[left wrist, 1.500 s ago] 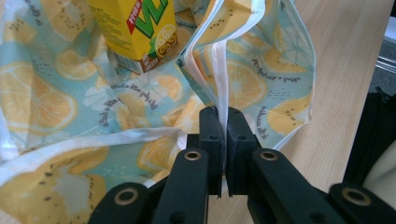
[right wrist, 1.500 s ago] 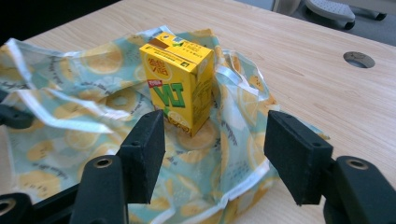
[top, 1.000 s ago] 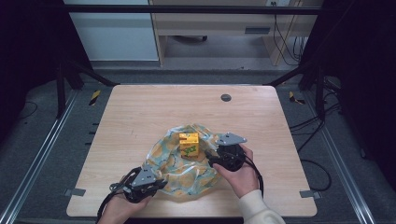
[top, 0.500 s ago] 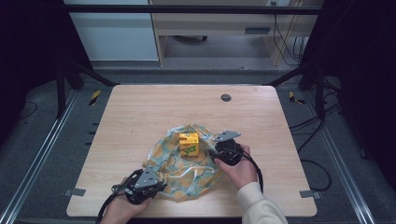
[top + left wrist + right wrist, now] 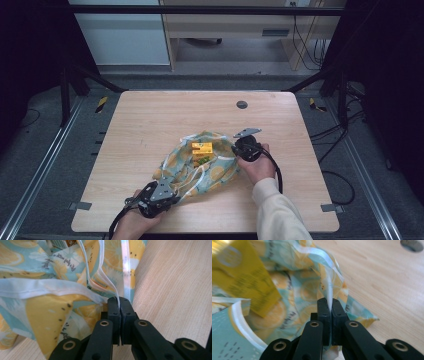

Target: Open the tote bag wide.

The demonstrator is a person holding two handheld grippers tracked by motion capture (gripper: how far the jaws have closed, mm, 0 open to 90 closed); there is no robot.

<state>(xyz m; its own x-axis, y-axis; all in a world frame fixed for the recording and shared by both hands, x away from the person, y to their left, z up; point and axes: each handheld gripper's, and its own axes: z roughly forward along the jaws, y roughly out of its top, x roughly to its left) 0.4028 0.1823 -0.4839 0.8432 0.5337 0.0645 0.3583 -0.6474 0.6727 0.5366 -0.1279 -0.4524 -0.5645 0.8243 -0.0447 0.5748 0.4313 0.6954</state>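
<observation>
On table [image 5: 150, 120], bag [image 5: 215, 172] — grippers (both) clamped

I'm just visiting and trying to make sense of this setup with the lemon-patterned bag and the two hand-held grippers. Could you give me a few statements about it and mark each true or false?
1. The left gripper is clamped on a white cord of the bag. True.
2. The right gripper is wide open above the table. False: its jaws are shut on the bag's white-edged rim.
3. A yellow box sits on the bag. True.
4. The bag lies on the floor beside the table. False: it lies on the wooden tabletop.
5. The two grippers hold the bag at the same spot. False: the left holds its near end, the right its far right side.
</observation>
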